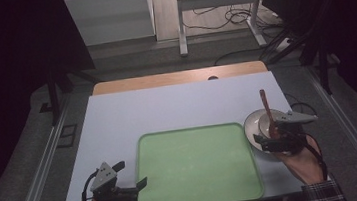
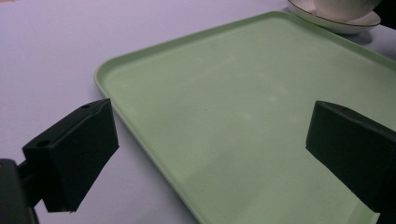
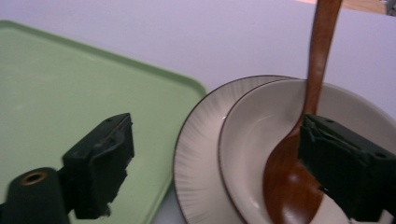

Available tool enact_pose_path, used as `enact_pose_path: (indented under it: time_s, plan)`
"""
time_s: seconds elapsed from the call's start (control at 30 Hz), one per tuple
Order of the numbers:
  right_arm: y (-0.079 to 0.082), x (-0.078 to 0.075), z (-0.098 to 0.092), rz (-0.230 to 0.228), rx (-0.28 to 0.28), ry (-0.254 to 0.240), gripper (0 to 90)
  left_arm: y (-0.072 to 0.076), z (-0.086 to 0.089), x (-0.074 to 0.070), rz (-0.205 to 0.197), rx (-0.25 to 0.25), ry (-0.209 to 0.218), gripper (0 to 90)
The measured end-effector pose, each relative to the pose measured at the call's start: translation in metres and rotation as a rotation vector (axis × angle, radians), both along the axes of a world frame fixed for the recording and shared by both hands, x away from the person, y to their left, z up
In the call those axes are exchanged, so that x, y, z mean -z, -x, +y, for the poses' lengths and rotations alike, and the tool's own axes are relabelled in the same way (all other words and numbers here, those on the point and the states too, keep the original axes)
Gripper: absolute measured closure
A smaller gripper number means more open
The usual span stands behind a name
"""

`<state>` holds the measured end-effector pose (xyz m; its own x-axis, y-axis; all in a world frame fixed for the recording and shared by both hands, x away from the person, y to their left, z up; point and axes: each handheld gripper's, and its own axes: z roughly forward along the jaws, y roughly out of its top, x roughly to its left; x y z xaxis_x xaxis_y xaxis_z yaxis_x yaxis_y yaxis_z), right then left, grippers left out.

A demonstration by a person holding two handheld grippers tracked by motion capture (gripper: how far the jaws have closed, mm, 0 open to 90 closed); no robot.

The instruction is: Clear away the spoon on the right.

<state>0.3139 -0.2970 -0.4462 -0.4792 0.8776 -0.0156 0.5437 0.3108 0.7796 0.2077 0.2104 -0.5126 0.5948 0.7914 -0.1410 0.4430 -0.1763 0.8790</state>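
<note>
The right gripper point(image 3: 215, 168) was seen released, its jaws straddling the bowl point(image 3: 261, 140) rim; the wooden spoon point(image 3: 299, 172) lay inside, against one jaw. Nothing lifted yet. The left gripper point(image 2: 210, 154) hung released over the empty tray point(image 2: 243, 93).

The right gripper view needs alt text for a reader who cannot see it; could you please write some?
A brown wooden spoon rests in a white bowl standing on a dark-rimmed white plate, seen between the right gripper's open black jaws. A green tray lies left of the plate on a pale tabletop.
</note>
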Motion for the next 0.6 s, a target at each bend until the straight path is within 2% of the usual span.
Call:
enact_pose_path:
  time_s: [0.2,0.6]
  plan:
    - [-0.017,-0.004,-0.005,0.020,0.026,0.043,22.1,0.000,0.000,0.000,-0.003,-0.002,-0.001,2.1]
    - [-0.046,-0.010,-0.016,0.030,0.065,0.062,32.7,0.001,0.002,-0.001,-0.006,-0.007,0.010,2.1]
